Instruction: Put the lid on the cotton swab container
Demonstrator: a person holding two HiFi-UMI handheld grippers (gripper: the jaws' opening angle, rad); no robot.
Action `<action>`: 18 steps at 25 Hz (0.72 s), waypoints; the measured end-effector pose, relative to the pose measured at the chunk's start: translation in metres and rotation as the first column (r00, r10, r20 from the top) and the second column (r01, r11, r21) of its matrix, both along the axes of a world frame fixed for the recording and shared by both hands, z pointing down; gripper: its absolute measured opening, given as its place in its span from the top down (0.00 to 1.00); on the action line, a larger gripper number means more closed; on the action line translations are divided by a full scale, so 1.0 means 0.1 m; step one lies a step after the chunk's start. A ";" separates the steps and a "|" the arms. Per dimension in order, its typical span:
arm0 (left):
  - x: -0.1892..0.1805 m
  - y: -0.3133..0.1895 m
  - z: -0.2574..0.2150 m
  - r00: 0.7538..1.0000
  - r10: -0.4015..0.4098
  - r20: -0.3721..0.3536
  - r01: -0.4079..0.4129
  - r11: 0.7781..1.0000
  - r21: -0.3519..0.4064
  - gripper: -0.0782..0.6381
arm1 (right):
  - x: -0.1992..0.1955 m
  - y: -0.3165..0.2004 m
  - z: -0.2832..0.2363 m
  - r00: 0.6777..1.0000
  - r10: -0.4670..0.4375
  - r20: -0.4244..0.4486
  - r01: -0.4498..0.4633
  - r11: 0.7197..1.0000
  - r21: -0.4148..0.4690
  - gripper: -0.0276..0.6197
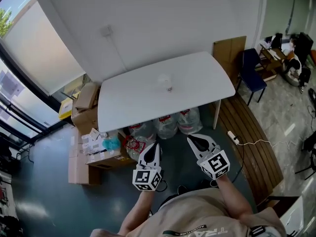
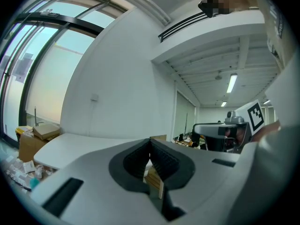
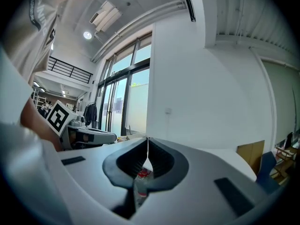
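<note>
A white worktop [image 1: 197, 83] with rounded corners stands against a white wall, with tall windows [image 1: 19, 58] to its left. Left of the worktop lies a heap of cardboard boxes [image 1: 85, 115], too jumbled to count. Under the worktop's near edge three large clear bottles [image 1: 167, 125] stand in a row. Near the worktop's middle are two small things: the pale round cotton swab container [image 1: 164, 79] and, just beside it on the near side, a smaller piece [image 1: 170, 88] too tiny to tell whether it is the lid. Right of the worktop one wooden board [image 1: 229, 53] leans on the wall, and one blue chair [image 1: 252, 73] stands beyond it.

Two tools hang over the floor on the near side of the worktop, well apart from the container. The left tool [image 1: 154, 145] has its jaws pressed together at the tips, with nothing between them. The right tool [image 1: 190, 139], just beside it, is likewise closed tip to tip and empty.
</note>
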State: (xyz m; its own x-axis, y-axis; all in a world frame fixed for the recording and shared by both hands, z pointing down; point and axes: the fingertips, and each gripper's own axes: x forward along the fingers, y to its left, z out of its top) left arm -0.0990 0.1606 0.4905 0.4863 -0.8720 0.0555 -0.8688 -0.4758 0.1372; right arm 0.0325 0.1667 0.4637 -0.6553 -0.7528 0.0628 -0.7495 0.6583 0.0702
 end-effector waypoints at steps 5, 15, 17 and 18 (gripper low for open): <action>-0.02 -0.07 0.27 1.000 0.012 -0.017 -0.013 0.998 -0.068 0.87 | -0.04 -0.05 0.25 1.000 -0.001 -0.017 0.000 0.998 -0.064 0.93; 0.19 -0.75 0.31 1.000 -0.014 -0.015 0.012 0.997 -0.080 0.87 | 0.12 -0.89 0.25 0.999 -0.044 -0.016 0.044 0.998 -0.045 0.93; 0.26 -0.94 0.28 1.000 -0.022 -0.012 0.021 0.997 -0.071 0.87 | 0.19 -1.09 0.25 0.998 -0.055 -0.014 0.054 0.998 -0.043 0.93; 0.29 -1.04 0.26 1.000 -0.028 -0.014 0.027 0.997 -0.066 0.87 | 0.24 -1.20 0.25 0.998 -0.060 -0.013 0.059 0.997 -0.041 0.93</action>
State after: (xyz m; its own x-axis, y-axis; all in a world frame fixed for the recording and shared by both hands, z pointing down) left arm -0.0696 0.0566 0.5165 0.4637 -0.8796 0.1062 -0.8789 -0.4416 0.1800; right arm 0.0561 0.0470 0.4886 -0.6978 -0.7089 0.1026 -0.7078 0.7044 0.0531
